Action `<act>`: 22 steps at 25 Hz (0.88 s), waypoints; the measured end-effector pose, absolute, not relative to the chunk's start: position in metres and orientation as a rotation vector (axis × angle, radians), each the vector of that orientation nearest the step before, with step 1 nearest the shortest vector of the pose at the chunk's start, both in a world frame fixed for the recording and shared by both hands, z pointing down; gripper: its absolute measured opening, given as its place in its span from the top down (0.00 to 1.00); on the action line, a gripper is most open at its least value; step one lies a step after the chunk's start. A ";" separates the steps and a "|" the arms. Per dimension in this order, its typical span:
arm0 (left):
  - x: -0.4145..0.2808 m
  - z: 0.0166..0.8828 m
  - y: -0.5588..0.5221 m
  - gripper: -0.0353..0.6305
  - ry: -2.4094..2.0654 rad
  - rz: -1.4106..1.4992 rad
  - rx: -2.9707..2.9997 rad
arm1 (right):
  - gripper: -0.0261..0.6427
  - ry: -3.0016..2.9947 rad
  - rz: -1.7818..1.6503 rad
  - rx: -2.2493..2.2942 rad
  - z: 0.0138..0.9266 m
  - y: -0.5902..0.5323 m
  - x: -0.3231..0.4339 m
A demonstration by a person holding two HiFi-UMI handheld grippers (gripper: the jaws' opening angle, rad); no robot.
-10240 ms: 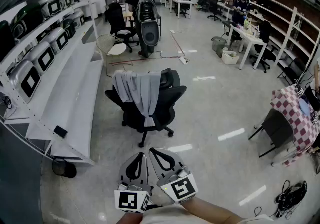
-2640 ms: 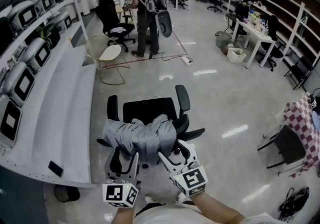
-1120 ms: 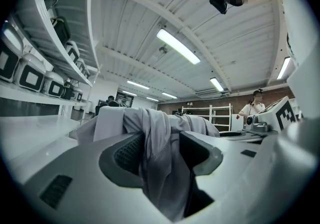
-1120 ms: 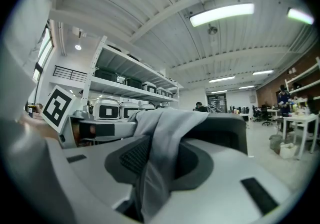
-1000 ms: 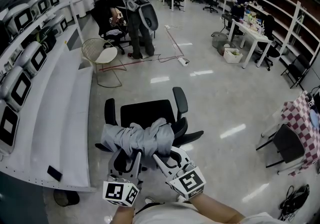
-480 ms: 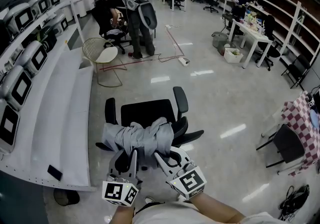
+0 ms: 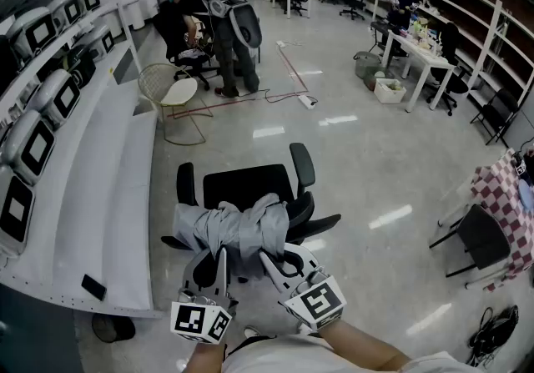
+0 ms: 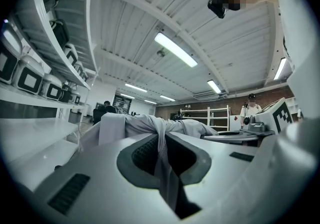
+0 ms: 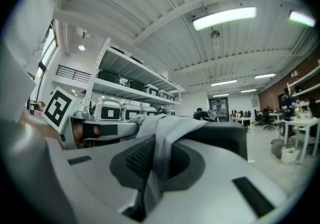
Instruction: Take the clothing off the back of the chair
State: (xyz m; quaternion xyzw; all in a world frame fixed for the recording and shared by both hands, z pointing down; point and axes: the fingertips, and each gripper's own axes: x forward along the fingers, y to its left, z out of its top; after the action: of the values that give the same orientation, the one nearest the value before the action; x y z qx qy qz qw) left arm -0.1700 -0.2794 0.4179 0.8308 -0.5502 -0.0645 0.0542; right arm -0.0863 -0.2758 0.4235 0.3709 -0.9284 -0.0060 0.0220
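Our left gripper (image 7: 223, 256) and right gripper (image 7: 267, 259) have just closed onto the grey garment (image 7: 238, 228). It lies bunched atop the office chair (image 7: 246, 188) back, not yet lifted.

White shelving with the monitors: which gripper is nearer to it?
Left. The left gripper grips the grey clothing on the shelving side; the right gripper, its jaws just closing on the same clothing, is farther off.
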 end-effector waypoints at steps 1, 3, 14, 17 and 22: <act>-0.169 0.418 -0.278 0.91 -1.669 -0.197 2.525 | 0.91 -2.879 -0.022 1.147 0.423 -0.275 -0.086; -0.168 0.418 -0.277 0.91 -1.666 -0.200 2.528 | 0.91 -2.874 -0.016 1.140 0.425 -0.273 -0.085; -0.158 0.417 -0.263 0.91 -1.656 -0.207 2.536 | 0.91 -2.904 -0.046 1.109 0.419 -0.260 -0.085; -0.155 0.417 -0.259 0.91 -1.658 -0.207 2.536 | 0.91 -2.920 -0.048 1.088 0.419 -0.256 -0.085; -0.152 0.418 -0.252 0.91 -1.666 -0.209 2.526 | 0.92 -2.957 -0.062 1.039 0.416 -0.247 -0.088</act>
State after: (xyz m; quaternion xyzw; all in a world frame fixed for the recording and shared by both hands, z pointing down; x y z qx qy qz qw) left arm -0.1520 -0.2518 0.4179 0.8315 -0.5486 -0.0688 0.0541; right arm -0.0882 -0.2469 0.4159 0.3314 -0.9433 -0.0198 0.0034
